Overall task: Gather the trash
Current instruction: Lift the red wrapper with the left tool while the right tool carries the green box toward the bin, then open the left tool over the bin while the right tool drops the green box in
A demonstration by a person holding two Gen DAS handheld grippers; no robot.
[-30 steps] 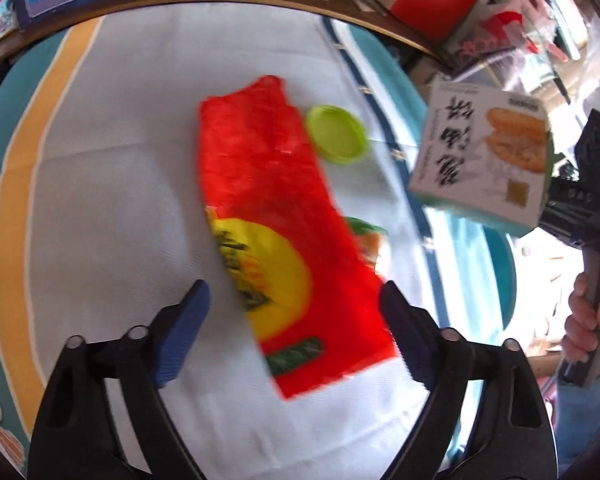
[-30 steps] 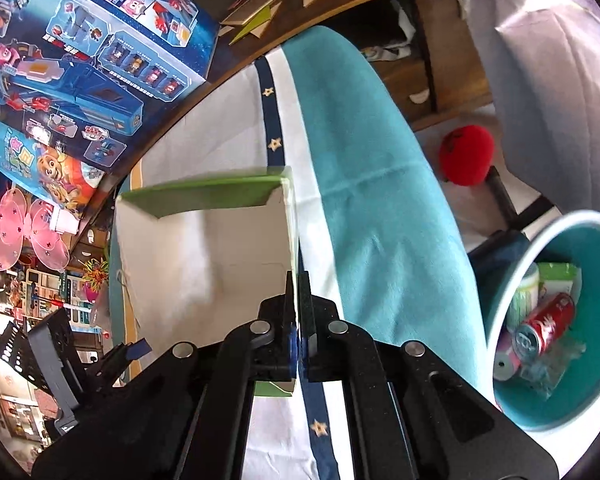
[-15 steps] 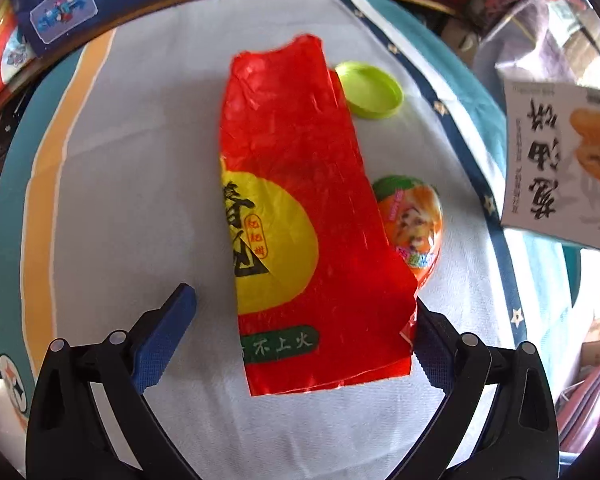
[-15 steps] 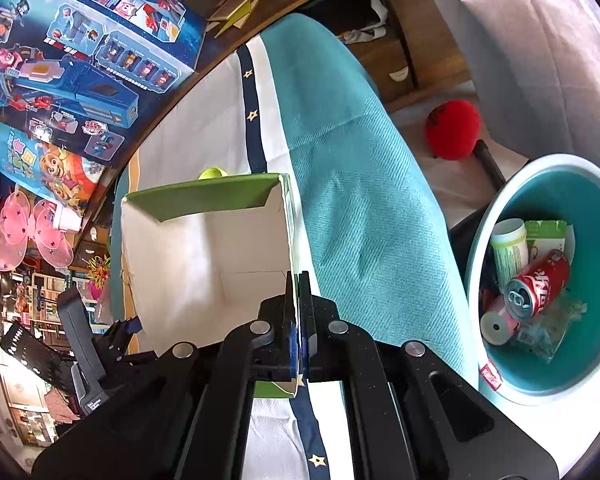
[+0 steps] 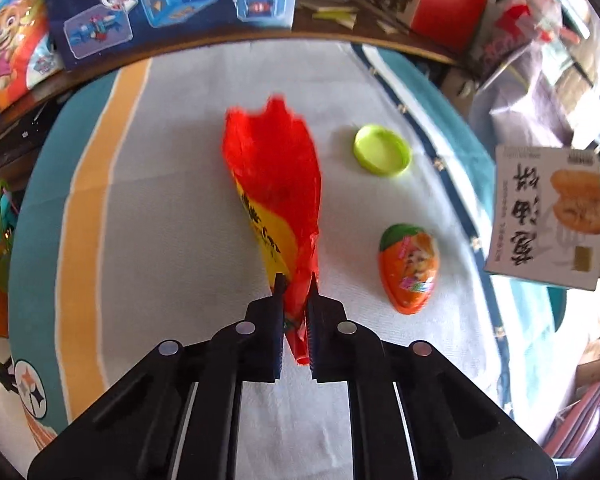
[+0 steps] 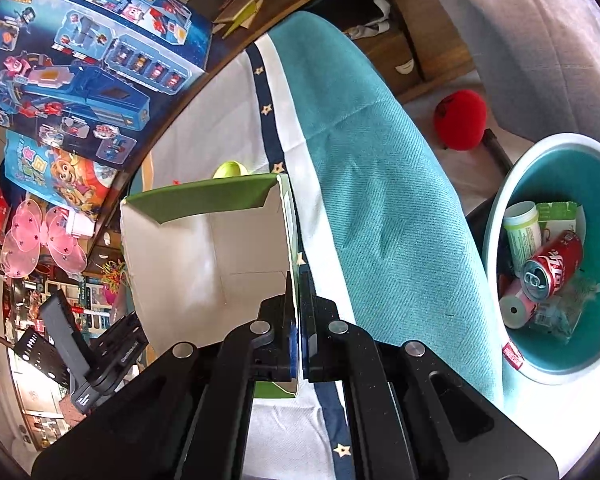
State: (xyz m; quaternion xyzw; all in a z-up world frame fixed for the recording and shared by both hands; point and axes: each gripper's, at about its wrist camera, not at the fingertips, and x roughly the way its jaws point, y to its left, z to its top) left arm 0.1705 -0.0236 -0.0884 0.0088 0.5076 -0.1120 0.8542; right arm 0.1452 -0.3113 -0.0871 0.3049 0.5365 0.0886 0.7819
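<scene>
The red wrapper (image 5: 278,184) lies with its long axis running away from the left tool (image 5: 296,300), its torn end pointing toward the far edge of the desk and its near end bunched between the tool's closed pads, which pinch it tight. It has a yellow patch with dark print along one side and sits near the middle of the white cloth (image 5: 180,208) that covers the desk. To its right, apart from it, are a lime-green lid (image 5: 383,156) lying flat and an orange egg-shaped toy package (image 5: 409,269), its narrow end pointing toward the near edge. The right tool (image 6: 299,312) is clamped shut on one wall of an open cardboard box (image 6: 204,248), held above the cloth's right edge with its white inside facing the camera and a green flap at the top; the same box shows in the left view with printed characters on its outside. The cloth has an orange stripe and teal border on the left, and a navy star band with teal on the right. Toy boxes (image 6: 88,64) stand along the far edge. Below the right edge, on the floor, a teal bin (image 6: 556,160) holds a red can (image 6: 554,266) and other trash, with a red ball (image 6: 460,120) near it. Bare cloth lies open left of the wrapper.
</scene>
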